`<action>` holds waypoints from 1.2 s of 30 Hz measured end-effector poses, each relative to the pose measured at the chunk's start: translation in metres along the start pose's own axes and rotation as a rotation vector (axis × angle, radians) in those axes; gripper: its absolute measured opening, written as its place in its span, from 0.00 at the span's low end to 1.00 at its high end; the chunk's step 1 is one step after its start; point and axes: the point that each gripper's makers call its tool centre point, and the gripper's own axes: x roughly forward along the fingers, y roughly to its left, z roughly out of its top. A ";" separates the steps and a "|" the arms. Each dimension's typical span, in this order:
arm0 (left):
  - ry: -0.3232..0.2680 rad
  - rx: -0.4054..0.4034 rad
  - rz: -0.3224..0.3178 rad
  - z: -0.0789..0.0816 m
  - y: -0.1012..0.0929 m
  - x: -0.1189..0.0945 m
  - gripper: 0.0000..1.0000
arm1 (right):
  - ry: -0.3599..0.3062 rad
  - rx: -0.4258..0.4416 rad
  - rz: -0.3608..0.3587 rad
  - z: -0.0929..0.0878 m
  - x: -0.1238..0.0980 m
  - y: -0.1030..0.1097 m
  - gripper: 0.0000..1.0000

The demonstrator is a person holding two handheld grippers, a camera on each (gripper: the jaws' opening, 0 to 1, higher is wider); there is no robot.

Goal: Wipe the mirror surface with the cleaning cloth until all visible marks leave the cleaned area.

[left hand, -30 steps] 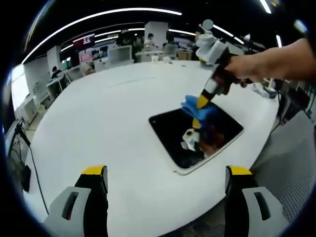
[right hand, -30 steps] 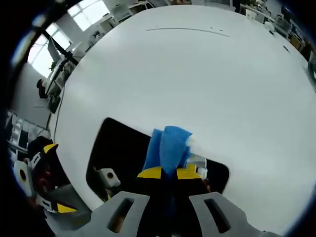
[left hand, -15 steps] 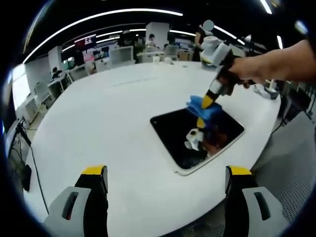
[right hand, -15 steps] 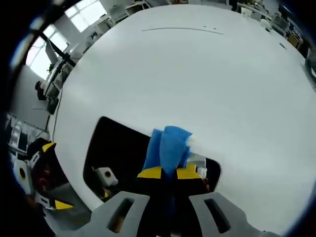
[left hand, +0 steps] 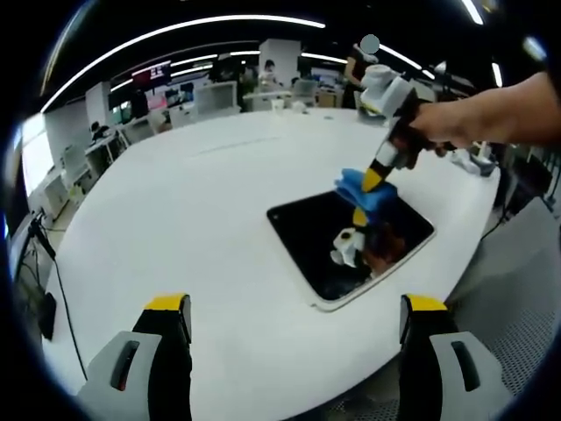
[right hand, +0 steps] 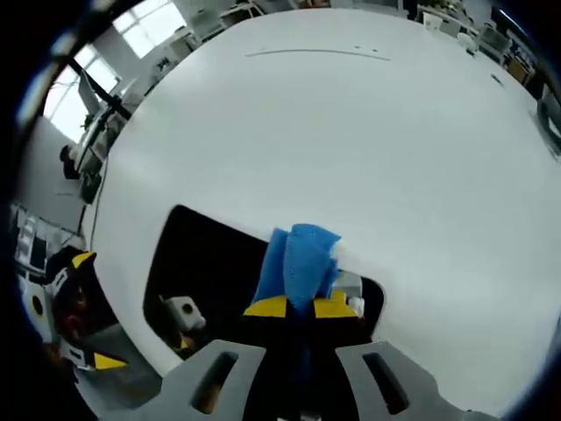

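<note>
Right hand-held gripper (right hand: 300, 308), gripped in a person's hand (left hand: 436, 130), points down with jaws closed; left hand-held gripper (left hand: 296, 314) jaws stand wide apart.

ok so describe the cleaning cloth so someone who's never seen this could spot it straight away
On the big white round table lies a dark rectangular mirror with a white rim. At its far edge, the right gripper pinches a crumpled bright blue cloth between yellow-tipped jaws. It is the only blue thing on the table.

No text, label, brand or number can be read; the coloured wall screen (left hand: 151, 74) far behind the worktop is too blurred.
</note>
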 end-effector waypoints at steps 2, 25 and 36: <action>-0.001 0.000 0.000 0.000 0.000 0.000 0.99 | 0.001 0.000 -0.002 -0.002 -0.001 0.000 0.02; 0.000 0.005 0.017 0.000 0.002 -0.002 0.99 | 0.014 0.008 -0.009 -0.033 -0.008 0.013 0.02; -0.030 -0.027 0.023 0.014 -0.002 -0.011 1.00 | 0.019 -0.004 0.000 -0.047 -0.013 0.018 0.02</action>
